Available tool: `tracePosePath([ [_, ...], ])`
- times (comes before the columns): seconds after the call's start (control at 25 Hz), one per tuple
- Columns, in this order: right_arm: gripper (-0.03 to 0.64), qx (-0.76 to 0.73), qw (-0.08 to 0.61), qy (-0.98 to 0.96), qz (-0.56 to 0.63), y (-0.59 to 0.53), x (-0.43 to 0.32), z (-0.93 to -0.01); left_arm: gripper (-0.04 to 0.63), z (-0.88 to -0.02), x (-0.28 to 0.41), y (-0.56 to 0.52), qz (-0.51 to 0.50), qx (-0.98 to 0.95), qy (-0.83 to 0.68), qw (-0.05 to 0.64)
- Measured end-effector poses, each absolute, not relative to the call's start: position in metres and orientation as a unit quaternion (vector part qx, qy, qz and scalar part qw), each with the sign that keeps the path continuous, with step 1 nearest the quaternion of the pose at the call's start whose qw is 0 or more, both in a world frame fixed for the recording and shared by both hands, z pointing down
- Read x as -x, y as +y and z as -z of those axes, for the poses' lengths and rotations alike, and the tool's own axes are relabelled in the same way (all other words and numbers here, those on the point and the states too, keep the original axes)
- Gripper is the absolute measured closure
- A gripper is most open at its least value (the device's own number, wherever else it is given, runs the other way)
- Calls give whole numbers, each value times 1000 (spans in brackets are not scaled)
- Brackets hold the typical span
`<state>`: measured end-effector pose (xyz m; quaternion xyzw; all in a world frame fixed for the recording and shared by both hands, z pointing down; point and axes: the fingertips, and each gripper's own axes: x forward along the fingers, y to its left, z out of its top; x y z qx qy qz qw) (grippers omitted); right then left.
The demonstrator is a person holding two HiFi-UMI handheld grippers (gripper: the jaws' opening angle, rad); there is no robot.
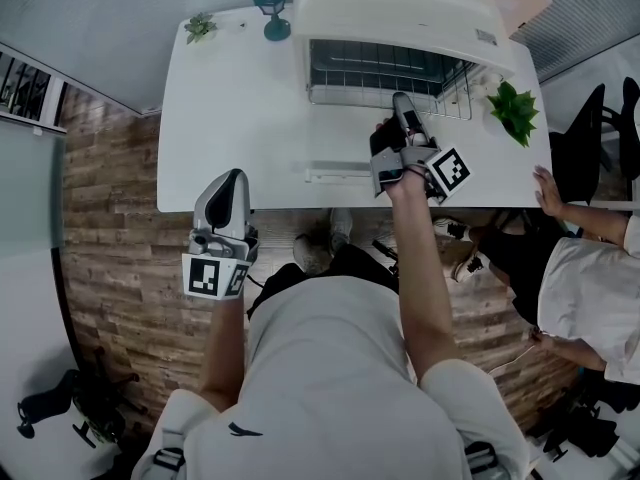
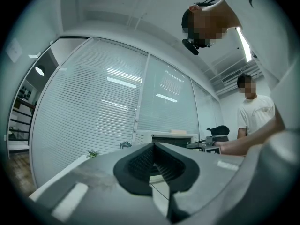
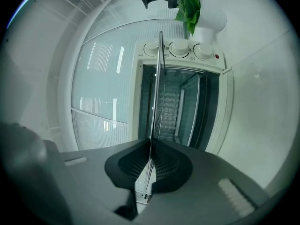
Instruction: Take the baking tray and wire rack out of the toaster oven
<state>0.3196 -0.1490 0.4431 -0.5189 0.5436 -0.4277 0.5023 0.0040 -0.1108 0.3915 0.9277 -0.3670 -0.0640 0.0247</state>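
The white toaster oven [image 1: 400,13] stands open at the table's far side. Its wire rack [image 1: 385,78] sticks partway out of the mouth. My right gripper [image 1: 403,103] is shut on the rack's front edge. In the right gripper view the picture is rolled sideways: the rack [image 3: 158,78] runs as a thin line from between the right gripper's [image 3: 151,144] jaws into the oven [image 3: 180,107]. A shiny crinkled surface shows deep inside; I cannot tell whether it is the baking tray. My left gripper [image 1: 228,193] hovers shut and empty at the table's near edge, and its shut tips [image 2: 154,146] point towards the far-off oven [image 2: 171,138].
The white table [image 1: 230,118] carries a small plant [image 1: 200,26], a teal ornament [image 1: 270,8] and a leafy plant [image 1: 515,108] beside the oven. A white bar [image 1: 335,173] lies in front of the oven. Another person [image 1: 590,268] stands at the right, hand [image 1: 545,183] on the table corner.
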Motion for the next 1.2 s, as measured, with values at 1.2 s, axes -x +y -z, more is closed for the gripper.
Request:
tracePosePath([
  [1.2,601,495,519,544,435,-80,-298,-437,591,-395,25,-52,61,-924,-376,30],
])
